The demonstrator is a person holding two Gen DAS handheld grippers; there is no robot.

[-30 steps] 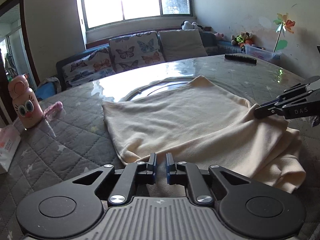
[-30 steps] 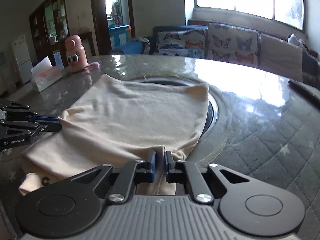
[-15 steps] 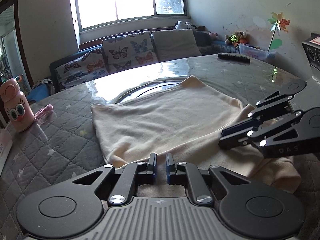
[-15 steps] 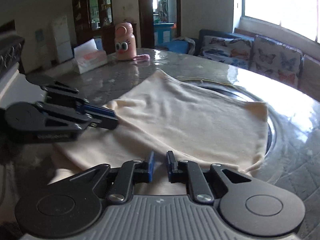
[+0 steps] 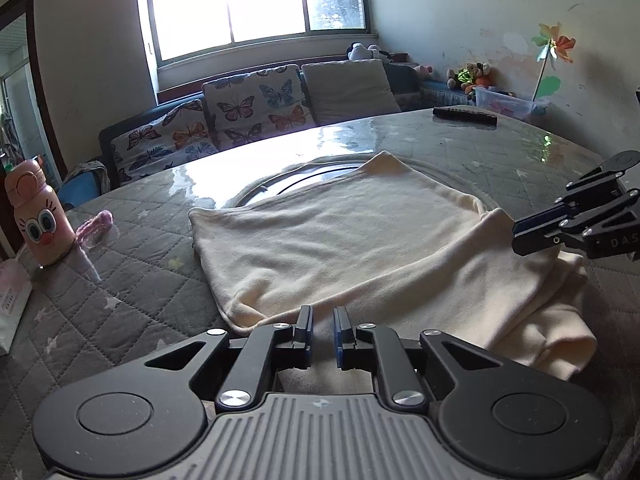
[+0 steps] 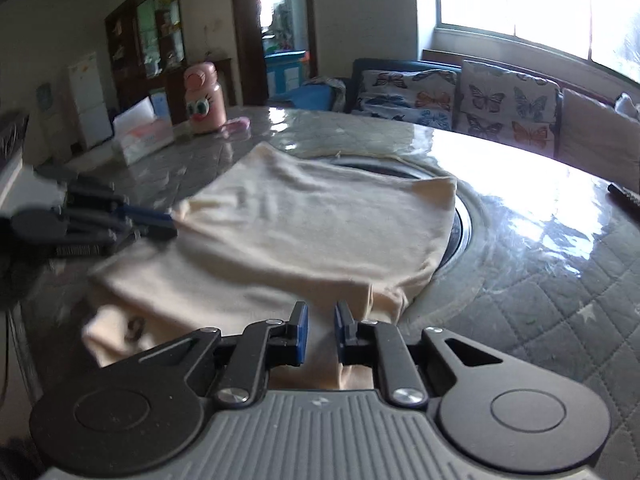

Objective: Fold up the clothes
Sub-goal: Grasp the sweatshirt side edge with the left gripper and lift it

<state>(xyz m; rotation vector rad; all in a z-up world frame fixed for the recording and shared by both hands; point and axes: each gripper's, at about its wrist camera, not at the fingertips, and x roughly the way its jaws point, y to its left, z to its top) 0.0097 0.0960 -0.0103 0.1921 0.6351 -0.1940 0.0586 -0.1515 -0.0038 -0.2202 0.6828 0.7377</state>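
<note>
A cream cloth (image 5: 360,232) lies on the quilted table (image 5: 120,300), folded over so that its top layer ends near me. My left gripper (image 5: 322,322) sits at that layer's near left corner. Its jaws are opening and stand a narrow gap apart, with cloth between them. In the right wrist view the left gripper (image 6: 168,222) meets the cloth (image 6: 312,220) at its left corner. My right gripper (image 6: 320,320) is nearly shut, with cloth in its gap. From the left wrist view the right gripper (image 5: 518,236) pinches the right corner of the fold.
A pink bottle (image 5: 38,212) and a tissue box (image 6: 142,136) stand at the table's left. A black remote (image 5: 464,115) lies at the far right. A glass turntable ring (image 6: 460,220) sits under the cloth's far part. A butterfly-print sofa (image 5: 240,116) is behind.
Half a second ago the right gripper had swung in close to the left one. It has since drawn back out to the cloth's right corner. The left gripper has stayed put, its gap slightly wider.
</note>
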